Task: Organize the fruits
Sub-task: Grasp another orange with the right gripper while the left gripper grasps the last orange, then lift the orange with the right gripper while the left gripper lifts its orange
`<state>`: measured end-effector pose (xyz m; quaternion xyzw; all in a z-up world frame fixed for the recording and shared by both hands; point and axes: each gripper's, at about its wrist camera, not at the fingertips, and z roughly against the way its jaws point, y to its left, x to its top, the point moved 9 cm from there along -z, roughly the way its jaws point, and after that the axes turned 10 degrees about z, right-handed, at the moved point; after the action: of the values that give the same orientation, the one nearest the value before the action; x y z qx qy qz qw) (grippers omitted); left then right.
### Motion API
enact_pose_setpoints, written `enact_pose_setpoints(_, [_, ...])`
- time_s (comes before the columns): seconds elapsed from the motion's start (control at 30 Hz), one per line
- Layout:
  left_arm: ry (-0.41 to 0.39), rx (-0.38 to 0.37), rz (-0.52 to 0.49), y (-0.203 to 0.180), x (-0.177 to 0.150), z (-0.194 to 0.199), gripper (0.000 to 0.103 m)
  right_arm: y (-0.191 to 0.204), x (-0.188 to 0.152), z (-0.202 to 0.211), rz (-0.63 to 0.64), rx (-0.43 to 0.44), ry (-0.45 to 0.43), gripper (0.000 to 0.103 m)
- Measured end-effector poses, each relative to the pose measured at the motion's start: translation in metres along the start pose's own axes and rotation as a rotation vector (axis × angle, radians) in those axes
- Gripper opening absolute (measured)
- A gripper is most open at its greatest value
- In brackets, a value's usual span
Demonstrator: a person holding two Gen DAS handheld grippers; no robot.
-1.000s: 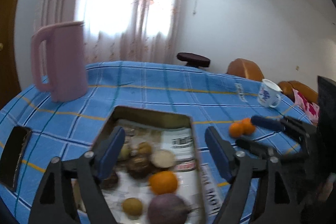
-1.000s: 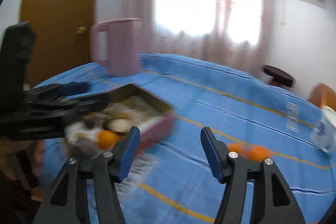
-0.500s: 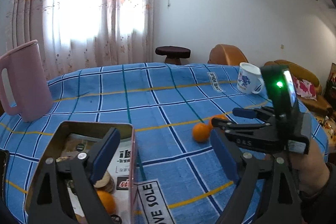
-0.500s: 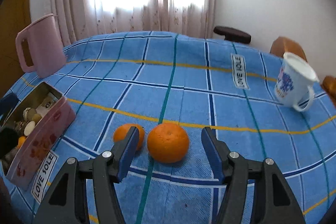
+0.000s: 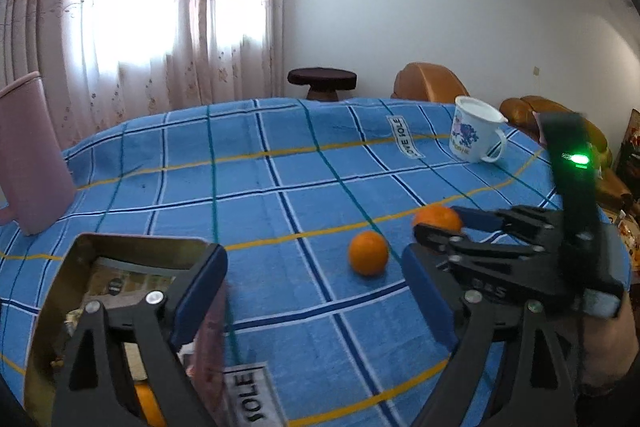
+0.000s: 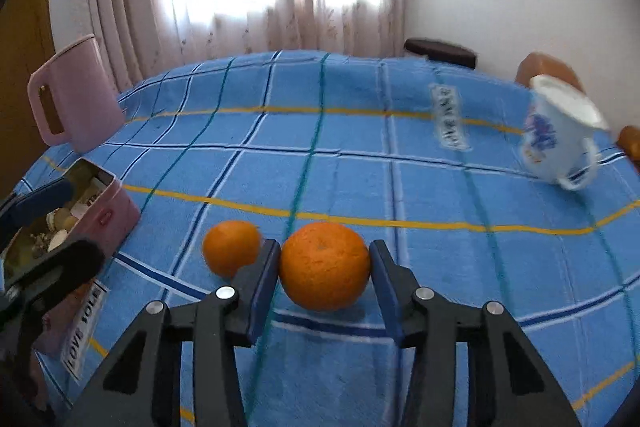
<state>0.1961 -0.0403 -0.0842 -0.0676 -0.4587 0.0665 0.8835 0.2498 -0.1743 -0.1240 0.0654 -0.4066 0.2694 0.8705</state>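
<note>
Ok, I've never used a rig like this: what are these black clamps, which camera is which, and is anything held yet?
A person holds two hand-held clamps, each carrying a camera that looks along its fingers. In the right wrist view, the right gripper is closing around the larger orange, which sits on the blue tablecloth; the smaller orange lies beside it. In the left wrist view, the left gripper is open and empty, over the edge of the pink tin of fruit. A pink jug and white mug stand further back.

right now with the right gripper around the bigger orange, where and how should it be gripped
Grip the bigger orange across its widest middle, one pad on each flank, coming from the near side angled down. It is round and rests on the tablecloth, so a lower or higher grip could slip. The right gripper already straddles it, jaws closing; the smaller orange stays outside the left finger.
</note>
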Motion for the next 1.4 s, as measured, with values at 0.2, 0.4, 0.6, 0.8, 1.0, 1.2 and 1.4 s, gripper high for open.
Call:
enact_pose_setpoints(0.2, [0.057,0.006,-0.005,-0.026,-0.008,-0.028,0.091,-0.031,-0.012,0.02,-0.077,-0.039,-0.036,0.047])
enact_pose_setpoints(0.4, [0.121,0.023,-0.013,-0.035,-0.012,-0.059,0.091,-0.046,-0.015,0.026,-0.116,-0.035,-0.05,0.048])
enact_pose_setpoints(0.6, [0.173,0.021,-0.006,-0.036,-0.012,-0.078,0.089,-0.041,-0.017,0.025,-0.096,-0.029,-0.043,0.048])
enact_pose_setpoints(0.8, [0.258,-0.017,0.022,-0.037,-0.019,-0.094,0.072,-0.039,-0.017,0.02,-0.08,-0.02,-0.029,0.048])
enact_pose_setpoints(1.0, [0.289,-0.036,0.008,-0.042,-0.025,-0.096,0.039,-0.039,-0.017,0.021,-0.084,-0.01,-0.037,0.048])
enact_pose_setpoints(1.2, [0.269,-0.069,0.015,-0.044,-0.025,-0.087,0.035,-0.035,-0.014,0.028,-0.066,-0.001,-0.076,0.048])
enact_pose_setpoints(1.4, [0.204,-0.101,0.014,-0.046,-0.019,-0.071,0.035,-0.03,-0.01,0.036,-0.043,-0.005,-0.118,0.048])
